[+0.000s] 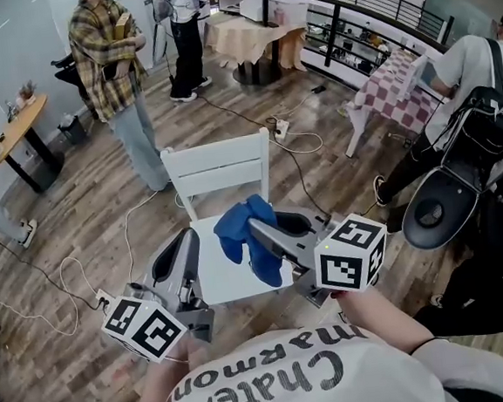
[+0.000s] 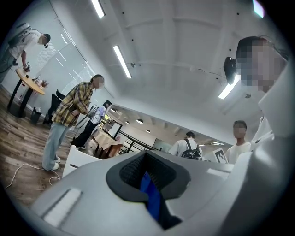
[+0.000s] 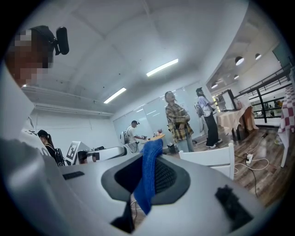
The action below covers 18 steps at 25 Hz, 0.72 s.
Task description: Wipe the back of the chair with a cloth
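Blue cloth hangs crumpled in the right gripper, directly above the white seat of the chair, with its lower folds reaching down to the seat's right side. The right gripper view shows the 2 jaws closed on the cloth: 1 fold stands up above the dark pads and another drops below them. The right gripper's marker cube sits nearest the camera on that side. The left gripper is held beside the seat's left edge, next to the cloth, with a strip of bare seat showing between them in the head view. The left gripper view shows its jaws drawn together to a narrow slit, with a thin blue sliver visible in that slit; nothing stands up between the pads as on the right side. The left marker cube is low at the left. Past the cloth, the white slatted chair back stands upright, apart from the cloth. Beyond the chair, a white cable runs across the wood floor, a person in a plaid shirt stands at the left, and a table with a checked cover stands at the right.
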Each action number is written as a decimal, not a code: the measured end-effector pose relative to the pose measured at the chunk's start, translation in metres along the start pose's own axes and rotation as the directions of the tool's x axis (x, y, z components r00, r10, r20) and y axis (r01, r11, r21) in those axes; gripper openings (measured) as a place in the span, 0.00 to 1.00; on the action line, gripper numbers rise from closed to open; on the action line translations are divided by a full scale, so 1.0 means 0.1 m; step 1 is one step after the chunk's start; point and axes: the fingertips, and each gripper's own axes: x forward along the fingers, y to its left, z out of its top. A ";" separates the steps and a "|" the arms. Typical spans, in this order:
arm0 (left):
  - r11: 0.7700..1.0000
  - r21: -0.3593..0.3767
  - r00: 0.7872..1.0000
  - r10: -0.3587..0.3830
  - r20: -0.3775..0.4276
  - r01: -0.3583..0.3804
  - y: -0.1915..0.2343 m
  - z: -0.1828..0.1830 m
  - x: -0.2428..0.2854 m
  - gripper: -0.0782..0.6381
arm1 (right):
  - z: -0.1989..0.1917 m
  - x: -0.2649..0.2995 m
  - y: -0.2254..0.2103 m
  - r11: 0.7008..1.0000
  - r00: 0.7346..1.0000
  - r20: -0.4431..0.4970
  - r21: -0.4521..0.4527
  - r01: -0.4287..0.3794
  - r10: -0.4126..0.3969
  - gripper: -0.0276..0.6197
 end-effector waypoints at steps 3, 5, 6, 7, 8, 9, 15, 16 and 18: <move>1.000 0.002 1.000 0.003 -0.005 -0.003 0.07 0.04 -0.03 0.12 | -0.01 0.11 0.05 1.000 1.000 -0.008 0.000 -0.007 0.007 0.12; 1.000 0.007 1.000 0.007 -0.010 -0.007 0.13 0.06 -0.07 0.12 | -0.02 0.19 0.08 1.000 1.000 -0.012 -0.001 -0.009 0.009 0.12; 1.000 0.007 1.000 0.008 -0.012 -0.008 0.16 0.07 -0.10 0.12 | -0.02 0.24 0.09 1.000 1.000 -0.014 -0.001 -0.010 0.010 0.12; 1.000 0.006 1.000 0.009 -0.013 -0.009 0.19 0.08 -0.13 0.12 | -0.03 0.28 0.11 1.000 1.000 -0.016 -0.001 -0.012 0.012 0.12; 1.000 0.005 1.000 0.012 -0.013 -0.012 0.22 0.08 -0.17 0.12 | -0.05 0.32 0.12 1.000 1.000 -0.019 0.001 -0.016 0.016 0.12; 1.000 0.005 1.000 0.016 -0.011 -0.015 0.24 0.08 -0.21 0.12 | -0.06 0.36 0.13 1.000 1.000 -0.022 0.001 -0.021 0.021 0.12; 0.998 0.005 0.998 0.059 -0.007 -0.059 0.43 0.08 -0.30 0.12 | -0.14 0.55 0.19 0.999 0.997 -0.051 0.003 -0.050 0.050 0.12; 0.998 0.008 0.997 0.070 -0.010 -0.070 0.47 0.07 -0.30 0.12 | -0.15 0.58 0.18 0.999 0.997 -0.054 0.004 -0.050 0.050 0.12; 0.996 0.011 0.996 0.088 -0.015 -0.088 0.55 0.06 -0.29 0.12 | -0.16 0.64 0.17 0.999 0.997 -0.062 0.006 -0.051 0.051 0.12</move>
